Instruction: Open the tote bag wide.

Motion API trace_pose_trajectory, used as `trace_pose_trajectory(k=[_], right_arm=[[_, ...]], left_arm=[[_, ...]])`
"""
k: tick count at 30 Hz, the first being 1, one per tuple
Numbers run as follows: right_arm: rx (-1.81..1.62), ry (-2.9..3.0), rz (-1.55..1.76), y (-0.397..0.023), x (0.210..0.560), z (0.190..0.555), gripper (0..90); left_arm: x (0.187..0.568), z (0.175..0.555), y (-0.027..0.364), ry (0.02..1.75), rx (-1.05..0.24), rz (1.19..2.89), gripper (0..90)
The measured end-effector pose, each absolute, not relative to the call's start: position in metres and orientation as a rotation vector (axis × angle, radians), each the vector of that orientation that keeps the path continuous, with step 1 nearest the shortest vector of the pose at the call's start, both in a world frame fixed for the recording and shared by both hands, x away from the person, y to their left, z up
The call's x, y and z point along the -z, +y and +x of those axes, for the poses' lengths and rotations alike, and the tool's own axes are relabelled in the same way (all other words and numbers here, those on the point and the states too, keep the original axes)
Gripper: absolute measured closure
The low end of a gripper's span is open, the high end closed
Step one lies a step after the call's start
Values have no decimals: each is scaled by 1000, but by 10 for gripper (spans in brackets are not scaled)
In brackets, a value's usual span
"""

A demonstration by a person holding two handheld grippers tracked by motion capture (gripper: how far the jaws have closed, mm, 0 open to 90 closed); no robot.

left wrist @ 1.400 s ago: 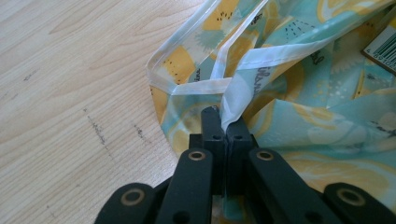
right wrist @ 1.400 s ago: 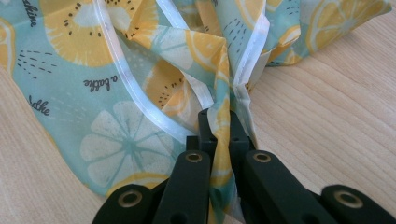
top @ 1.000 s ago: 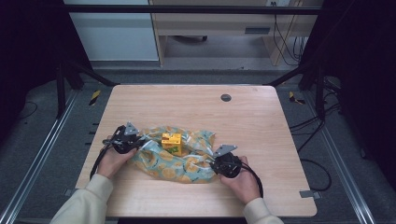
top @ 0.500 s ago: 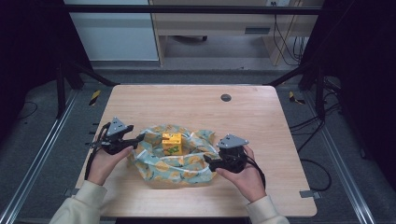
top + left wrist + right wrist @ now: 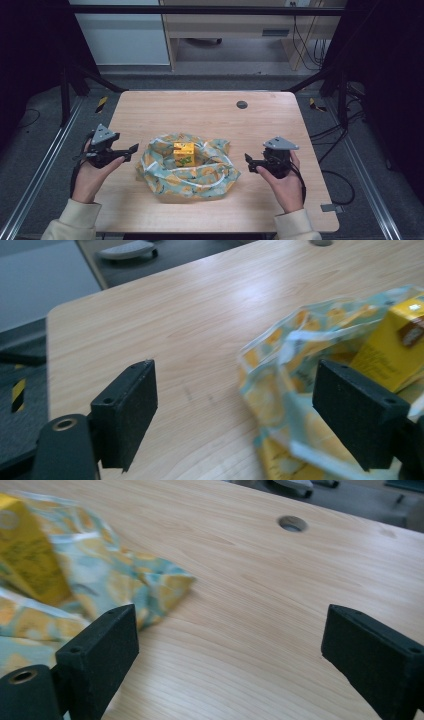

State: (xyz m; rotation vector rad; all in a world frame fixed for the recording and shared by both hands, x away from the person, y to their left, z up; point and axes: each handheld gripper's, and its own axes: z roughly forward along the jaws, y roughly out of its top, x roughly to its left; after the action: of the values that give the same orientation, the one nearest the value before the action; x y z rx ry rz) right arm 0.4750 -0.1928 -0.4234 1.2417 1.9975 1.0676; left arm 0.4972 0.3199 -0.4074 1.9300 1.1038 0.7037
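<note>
A crumpled patterned cloth (image 5: 187, 172), teal with yellow-orange fruit prints, lies on the wooden table (image 5: 200, 115). A small yellow box (image 5: 183, 153) stands upright in its middle. My left gripper (image 5: 130, 149) hovers just left of the cloth, open, nothing between its jaws. My right gripper (image 5: 248, 159) is a short way right of the cloth, open and empty. In the left gripper view the cloth (image 5: 295, 390) and box (image 5: 392, 347) sit at the right. In the right gripper view the cloth (image 5: 115, 580) and box (image 5: 30, 550) lie at the left.
A round cable hole (image 5: 242, 104) sits in the table toward the far right, also seen as the hole (image 5: 292, 523) in the right gripper view. Metal frame rails (image 5: 45, 165) run beside the table. A desk and cables stand beyond the far edge.
Both grippers have let go of the cloth's sides and drawn outward, left to the left and right to the right. The cloth has settled into a looser heap around the box.
</note>
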Motion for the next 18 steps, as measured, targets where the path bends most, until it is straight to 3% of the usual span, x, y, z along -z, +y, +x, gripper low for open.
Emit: trace_pose_trajectory(k=[10, 18], right_arm=[[-1002, 1975, 1369, -232, 445, 480, 59], [-896, 2027, 1436, -243, 469, 490, 95]], left_arm=[[436, 495, 349, 1192, -670, 1979, 88], [466, 484, 353, 1228, -632, 2093, 74]])
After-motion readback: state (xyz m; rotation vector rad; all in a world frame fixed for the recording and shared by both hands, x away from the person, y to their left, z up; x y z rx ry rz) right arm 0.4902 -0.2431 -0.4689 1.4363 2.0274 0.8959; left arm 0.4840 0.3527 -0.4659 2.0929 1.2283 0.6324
